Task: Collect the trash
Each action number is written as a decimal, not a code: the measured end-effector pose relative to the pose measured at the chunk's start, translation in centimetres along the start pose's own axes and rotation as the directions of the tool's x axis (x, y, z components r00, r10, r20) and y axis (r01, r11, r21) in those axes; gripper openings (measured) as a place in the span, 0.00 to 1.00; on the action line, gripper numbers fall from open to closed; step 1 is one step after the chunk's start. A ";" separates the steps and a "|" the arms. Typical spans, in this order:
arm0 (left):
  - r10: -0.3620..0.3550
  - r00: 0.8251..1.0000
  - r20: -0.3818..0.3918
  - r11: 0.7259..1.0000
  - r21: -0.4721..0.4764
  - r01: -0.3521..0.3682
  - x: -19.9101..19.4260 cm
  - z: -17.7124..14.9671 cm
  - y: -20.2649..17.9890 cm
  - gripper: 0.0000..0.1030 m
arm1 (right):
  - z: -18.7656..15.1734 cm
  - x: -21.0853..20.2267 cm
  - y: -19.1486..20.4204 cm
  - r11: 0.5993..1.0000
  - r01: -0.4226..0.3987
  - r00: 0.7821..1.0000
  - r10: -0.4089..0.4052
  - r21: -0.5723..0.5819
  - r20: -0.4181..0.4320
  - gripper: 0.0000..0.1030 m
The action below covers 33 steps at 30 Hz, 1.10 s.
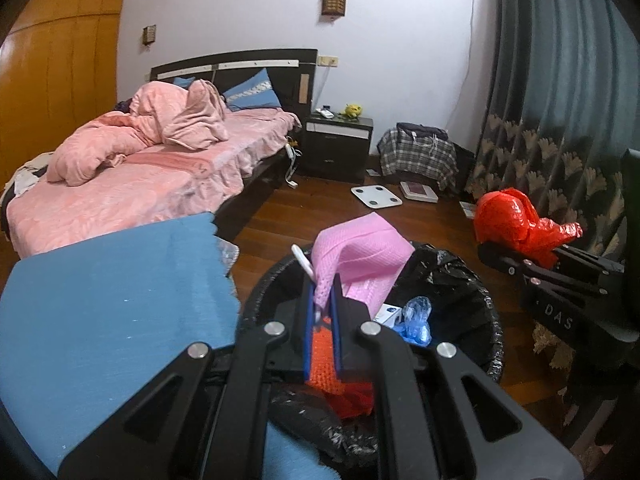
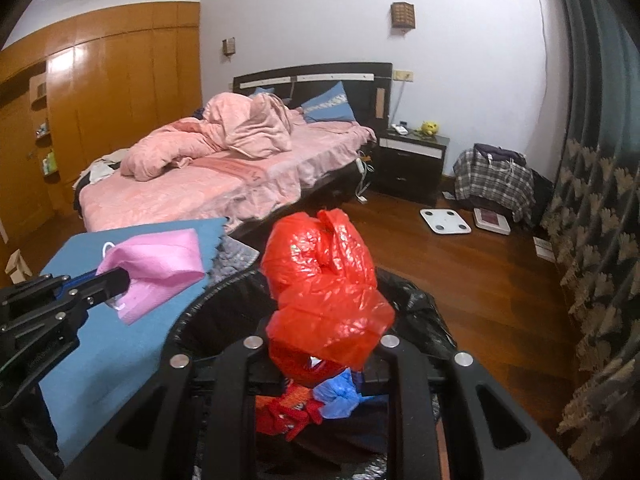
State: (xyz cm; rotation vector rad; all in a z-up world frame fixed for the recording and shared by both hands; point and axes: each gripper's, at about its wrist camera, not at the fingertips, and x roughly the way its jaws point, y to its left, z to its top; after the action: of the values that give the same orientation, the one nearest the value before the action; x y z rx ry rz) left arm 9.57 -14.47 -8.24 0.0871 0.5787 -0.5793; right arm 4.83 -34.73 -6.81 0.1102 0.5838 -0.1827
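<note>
- Left gripper (image 1: 323, 296): jaws closed on a pink face mask (image 1: 360, 258). The mask is pinched between the blue finger pads (image 1: 308, 336) and stands up above the near rim of the trash bin (image 1: 490, 320).
- Right gripper (image 2: 320, 364): jaws closed on a crumpled red plastic bag (image 2: 322, 280). The bag bulges upward from the fingers, over the bin opening.
- Trash bin: round, lined with a black bag. It already contains red scraps (image 2: 288, 416), a crumpled blue plastic item (image 1: 416, 318) and a small white box (image 1: 388, 314).
- Blue cloth surface (image 1: 116, 308): just beside the bin, on its left side. In the right wrist view the mask appears in front of it.
- Bed (image 1: 132, 192): behind the blue surface, with pink bedding and blue pillows.
- Wood floor (image 2: 460, 280): beyond the bin. A white scale (image 1: 376, 196) lies on it, near a dark nightstand (image 1: 338, 148).
</note>
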 end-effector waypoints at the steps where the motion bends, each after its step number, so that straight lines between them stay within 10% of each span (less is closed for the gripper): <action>1: -0.003 1.000 -0.005 1.000 0.003 0.003 0.4 0.0 -0.1 0.07 | -0.2 0.3 -0.4 1.000 0.003 1.000 -0.003 0.005 -0.008 0.22; 11: -0.052 0.993 -0.102 0.999 0.010 0.053 6.6 -0.7 -0.8 0.08 | -2.3 4.3 -2.6 0.999 0.014 0.995 -0.011 0.032 -0.097 0.24; 18: -0.115 0.984 -0.139 0.992 -0.058 0.108 8.0 -1.6 0.5 0.60 | -3.4 4.9 -3.8 0.998 0.049 0.992 -0.043 0.042 -0.121 0.63; 26: -0.076 0.989 -0.128 0.995 -0.070 0.068 6.0 -2.3 2.0 0.80 | -3.4 3.7 -3.7 0.998 0.049 0.993 -0.045 0.038 -0.113 0.94; 33: 0.000 0.995 -0.103 0.996 -0.085 -0.009 2.0 -2.0 3.4 0.89 | -2.7 1.3 -1.9 0.999 0.011 0.996 -0.008 0.032 -0.094 0.94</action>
State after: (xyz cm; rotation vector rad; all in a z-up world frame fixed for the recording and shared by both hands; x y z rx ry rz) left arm 11.76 -12.10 -11.28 0.0374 0.7021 -0.5475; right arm 4.02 -36.31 -9.88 0.1485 0.6747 -0.1969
